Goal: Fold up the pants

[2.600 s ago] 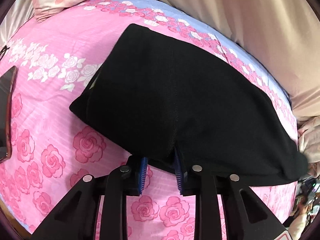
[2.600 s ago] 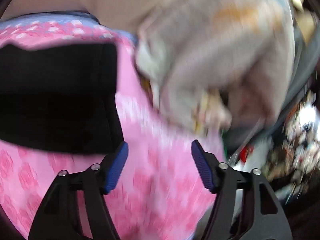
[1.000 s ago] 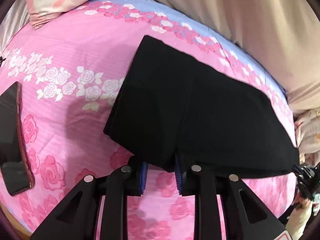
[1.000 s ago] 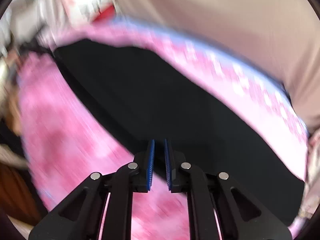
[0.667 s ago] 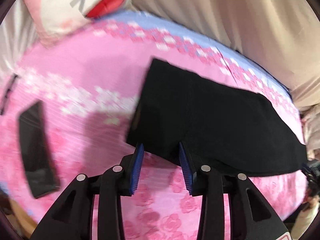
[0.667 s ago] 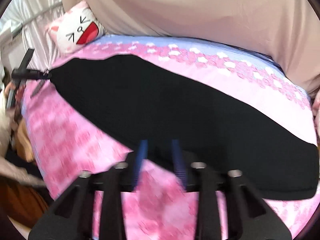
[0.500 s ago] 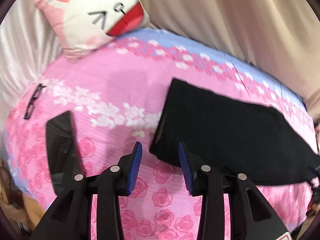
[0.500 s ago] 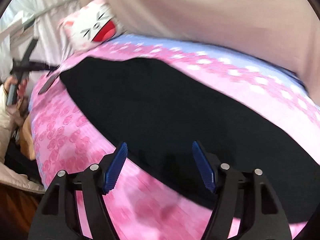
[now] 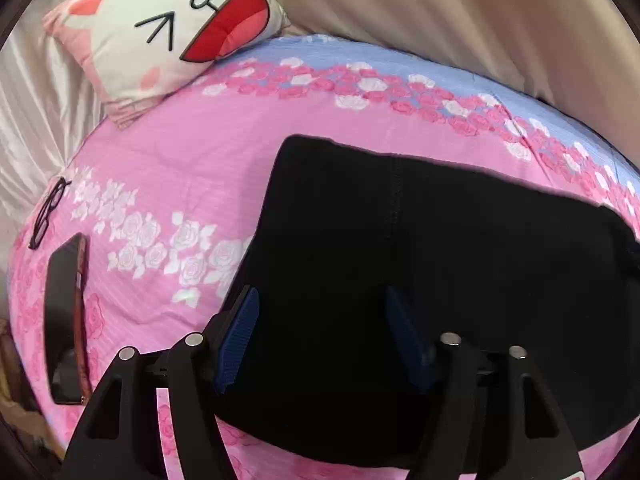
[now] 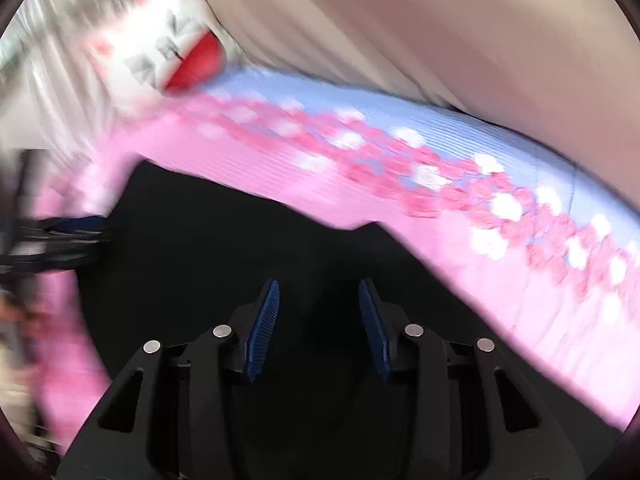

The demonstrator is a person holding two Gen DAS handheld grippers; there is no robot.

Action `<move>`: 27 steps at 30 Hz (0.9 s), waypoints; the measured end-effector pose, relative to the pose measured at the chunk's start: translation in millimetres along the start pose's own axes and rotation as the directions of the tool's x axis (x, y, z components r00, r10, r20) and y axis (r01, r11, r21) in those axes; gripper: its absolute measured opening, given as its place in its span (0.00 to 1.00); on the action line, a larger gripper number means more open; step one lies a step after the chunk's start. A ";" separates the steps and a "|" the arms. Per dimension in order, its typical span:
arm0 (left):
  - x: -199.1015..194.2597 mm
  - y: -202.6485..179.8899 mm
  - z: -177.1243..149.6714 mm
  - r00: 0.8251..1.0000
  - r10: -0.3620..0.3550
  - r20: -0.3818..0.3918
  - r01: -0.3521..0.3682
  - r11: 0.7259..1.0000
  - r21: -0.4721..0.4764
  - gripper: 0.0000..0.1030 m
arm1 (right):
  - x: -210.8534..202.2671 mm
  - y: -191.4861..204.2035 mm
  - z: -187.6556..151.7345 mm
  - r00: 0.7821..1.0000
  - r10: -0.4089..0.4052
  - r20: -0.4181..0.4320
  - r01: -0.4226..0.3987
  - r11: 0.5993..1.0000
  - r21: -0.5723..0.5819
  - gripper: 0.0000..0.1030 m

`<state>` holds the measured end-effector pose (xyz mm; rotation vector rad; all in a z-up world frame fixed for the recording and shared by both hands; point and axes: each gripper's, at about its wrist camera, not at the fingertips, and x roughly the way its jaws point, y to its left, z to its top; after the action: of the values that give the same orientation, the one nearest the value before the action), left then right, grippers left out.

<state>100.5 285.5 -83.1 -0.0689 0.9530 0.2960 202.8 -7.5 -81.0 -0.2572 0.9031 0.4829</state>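
Observation:
Black pants (image 9: pixel 420 264) lie flat, folded lengthwise, on a pink rose-print bed. My left gripper (image 9: pixel 320 300) is open, its blue pads over the near left end of the pants and holding nothing. In the right wrist view, which is motion-blurred, the pants (image 10: pixel 208 248) fill the lower middle. My right gripper (image 10: pixel 318 288) is open above the cloth and empty. The other gripper shows blurred at that view's left edge (image 10: pixel 60 236).
A cartoon-cat pillow (image 9: pixel 168 36) lies at the bed's far left. A dark phone (image 9: pixel 64 316) and black glasses (image 9: pixel 48 212) lie on the sheet at left. A beige curtain (image 9: pixel 460 12) hangs behind the bed, silvery fabric (image 9: pixel 36 92) at far left.
Both grippers let go of the pants' edge and opened. The left one pulled back, then came in over the cloth's left end. The right one swung over the pants.

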 end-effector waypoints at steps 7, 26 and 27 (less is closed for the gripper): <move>-24.7 12.4 -22.3 0.999 0.020 0.038 -0.022 0.999 0.038 0.64 | -14.8 -10.7 15.7 0.991 0.107 0.077 -0.117 0.983 0.142 0.38; -32.6 79.0 40.0 0.995 0.019 0.103 -0.007 0.994 -0.112 0.75 | -67.6 121.3 -57.8 0.979 0.199 0.038 -0.189 0.966 -0.176 0.39; -44.0 82.4 35.3 0.993 -0.006 0.114 0.019 0.993 -0.119 0.75 | -69.9 132.0 -56.2 0.975 0.221 0.039 -0.208 0.955 -0.212 0.39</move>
<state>81.5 361.4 -21.1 -0.1669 0.8209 0.3424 61.1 63.1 -60.4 -0.3337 0.8242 0.7852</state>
